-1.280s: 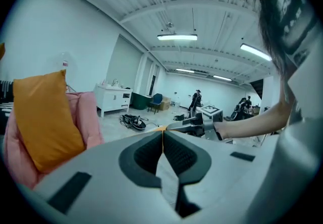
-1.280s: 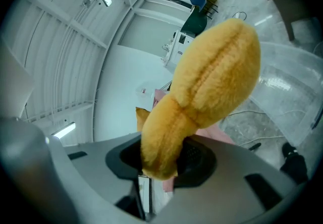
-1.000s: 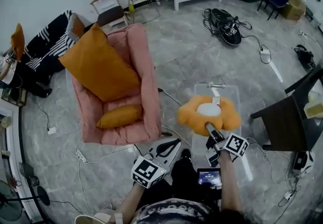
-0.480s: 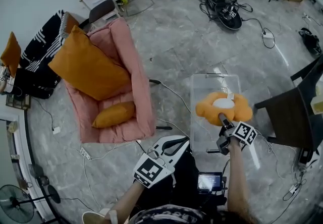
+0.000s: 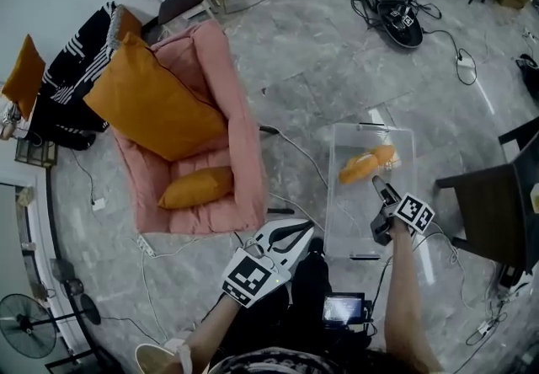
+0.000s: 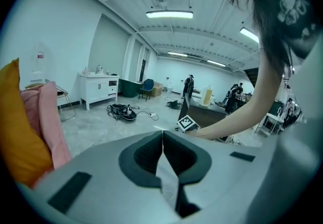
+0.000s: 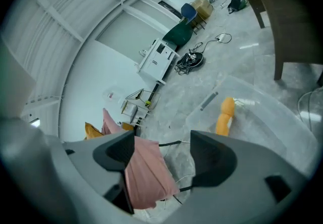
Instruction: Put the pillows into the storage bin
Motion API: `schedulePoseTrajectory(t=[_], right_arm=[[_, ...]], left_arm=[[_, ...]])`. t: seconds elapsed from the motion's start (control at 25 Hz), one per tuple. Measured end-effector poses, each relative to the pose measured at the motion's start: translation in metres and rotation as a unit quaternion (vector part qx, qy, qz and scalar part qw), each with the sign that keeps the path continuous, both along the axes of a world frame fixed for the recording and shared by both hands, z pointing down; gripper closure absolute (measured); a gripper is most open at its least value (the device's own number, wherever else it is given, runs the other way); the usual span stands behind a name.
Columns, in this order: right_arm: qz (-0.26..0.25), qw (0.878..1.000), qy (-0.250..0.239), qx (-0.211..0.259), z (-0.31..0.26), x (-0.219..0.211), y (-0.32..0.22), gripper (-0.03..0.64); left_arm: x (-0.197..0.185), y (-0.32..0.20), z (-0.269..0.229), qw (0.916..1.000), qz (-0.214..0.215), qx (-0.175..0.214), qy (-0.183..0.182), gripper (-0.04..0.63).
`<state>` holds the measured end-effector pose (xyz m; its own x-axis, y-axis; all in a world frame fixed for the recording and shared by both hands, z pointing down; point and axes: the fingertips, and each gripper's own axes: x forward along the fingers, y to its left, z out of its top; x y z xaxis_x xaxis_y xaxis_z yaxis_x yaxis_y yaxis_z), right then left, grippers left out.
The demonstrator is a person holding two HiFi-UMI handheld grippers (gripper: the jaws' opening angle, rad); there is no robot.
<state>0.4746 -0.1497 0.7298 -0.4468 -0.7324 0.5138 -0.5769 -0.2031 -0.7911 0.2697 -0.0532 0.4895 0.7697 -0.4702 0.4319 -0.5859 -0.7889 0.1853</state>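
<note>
A clear storage bin is seen on the grey marble-patterned floor, just in front of the person. An orange plush pillow is found lying inside it, towards the far end, crumpled on its side. The right gripper is held over the near half of the bin and pointed down into it; its jaws have just been opening and are now spread wide, with nothing between them and the pillow apart from them. The left gripper is held low beside the bin's near left corner, its jaws pressed together on nothing.

To the left, well apart from the bin, a pink fold-out sofa is seen. A large orange pillow is propped against its back, and a small orange pillow is laid on its seat just below.
</note>
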Motion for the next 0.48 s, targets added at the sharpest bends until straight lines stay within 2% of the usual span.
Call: schedulePoseTrajectory(t=[0.24, 0.48], right_arm=[[-0.074, 0.997, -0.001, 0.036, -0.035, -0.043, -0.003, 0.336], [-0.161, 0.982, -0.006, 0.099, -0.092, -0.094, -0.015, 0.347]], left_arm=[[-0.022, 0.0, 0.002, 0.9996, -0.028, -0.007, -0.002, 0.583], [-0.038, 0.0, 0.002, 0.9981, -0.062, -0.003, 0.001, 0.583]])
